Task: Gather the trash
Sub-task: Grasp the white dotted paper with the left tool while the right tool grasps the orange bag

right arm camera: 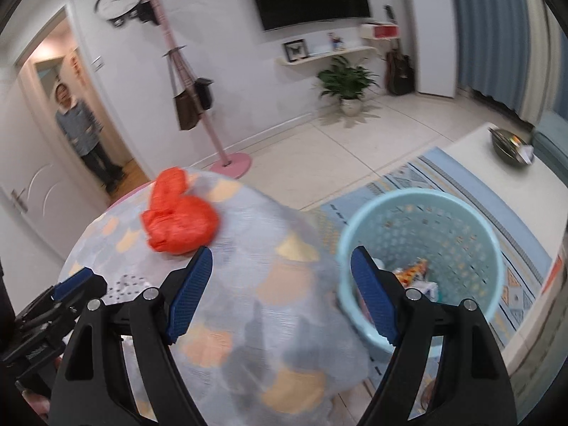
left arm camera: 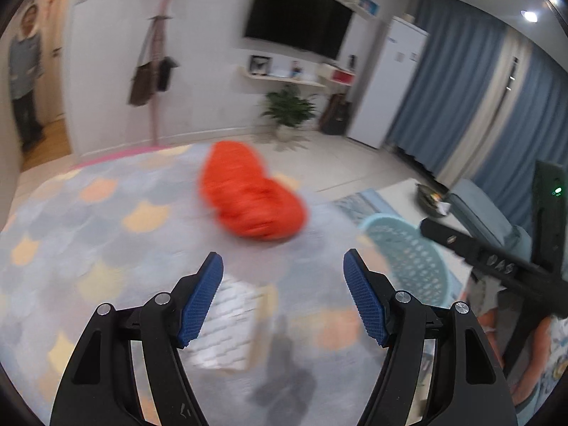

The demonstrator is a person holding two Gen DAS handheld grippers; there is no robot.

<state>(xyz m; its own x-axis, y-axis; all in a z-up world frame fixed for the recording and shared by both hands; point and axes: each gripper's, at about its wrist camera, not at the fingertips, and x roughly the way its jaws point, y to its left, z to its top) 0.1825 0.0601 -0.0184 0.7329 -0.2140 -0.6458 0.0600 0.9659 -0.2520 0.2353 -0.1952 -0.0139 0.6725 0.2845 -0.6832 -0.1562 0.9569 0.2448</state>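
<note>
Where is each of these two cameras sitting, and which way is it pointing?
Left wrist view: sits on the left tongs, looking forward over a patterned tablecloth at an orange bag; both blue pads, spread apart, show, and the other handheld tool crosses at the right.
Right wrist view: sits on the right tongs, aimed between the tablecloth edge and a blue basket holding trash; its pads are spread, and the left tongs peek in at lower left.
Shared: orange bag, basket, tablecloth, television, plant.
</note>
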